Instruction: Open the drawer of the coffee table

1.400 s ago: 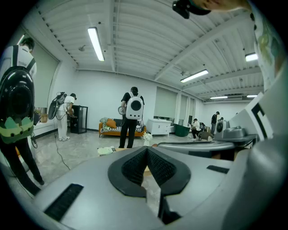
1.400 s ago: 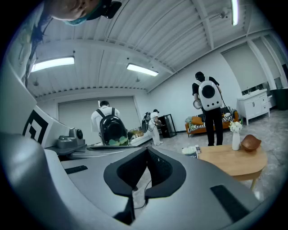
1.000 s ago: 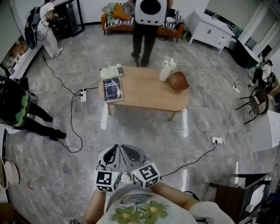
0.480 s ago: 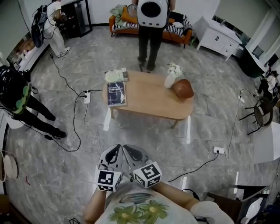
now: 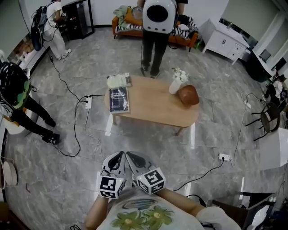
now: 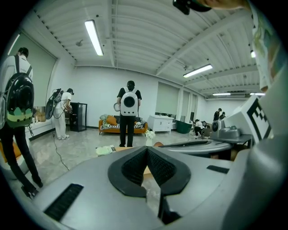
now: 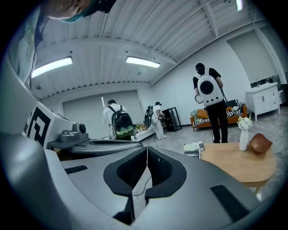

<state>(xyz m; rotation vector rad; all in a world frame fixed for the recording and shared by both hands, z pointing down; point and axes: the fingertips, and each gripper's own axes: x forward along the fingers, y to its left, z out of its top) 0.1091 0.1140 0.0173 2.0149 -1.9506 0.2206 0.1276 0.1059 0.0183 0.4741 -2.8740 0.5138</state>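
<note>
Coffee table [image 5: 153, 105] stands in the middle of a grey marble floor [image 5: 67, 179], seen from above in the head view. Its top is a long oval of pale, warm wood with rounded ends, on slim wooden legs. The drawer cannot be made out from this angle, as only the top shows.

A dark blue book [image 5: 119, 99] lies flat at the table's left end. A pale green book [image 5: 118, 81] lies just beyond it, at the far left edge. Towards the right end stands a white vase [image 5: 175, 85] of white flowers. A rounded brown object [image 5: 189, 95] sits just beside the vase.

A person wearing a white backpack [image 5: 157, 13] stands at the table's far side. A white power strip [image 5: 88, 102] lies on the floor near the left end.

The left gripper [image 5: 118, 155] and right gripper [image 5: 131, 156] are held side by side at the bottom of the view, close to the wearer's chest. Both point towards the table and are well apart from it. Each gripper view shows its black pads pressed together with nothing between them.
</note>
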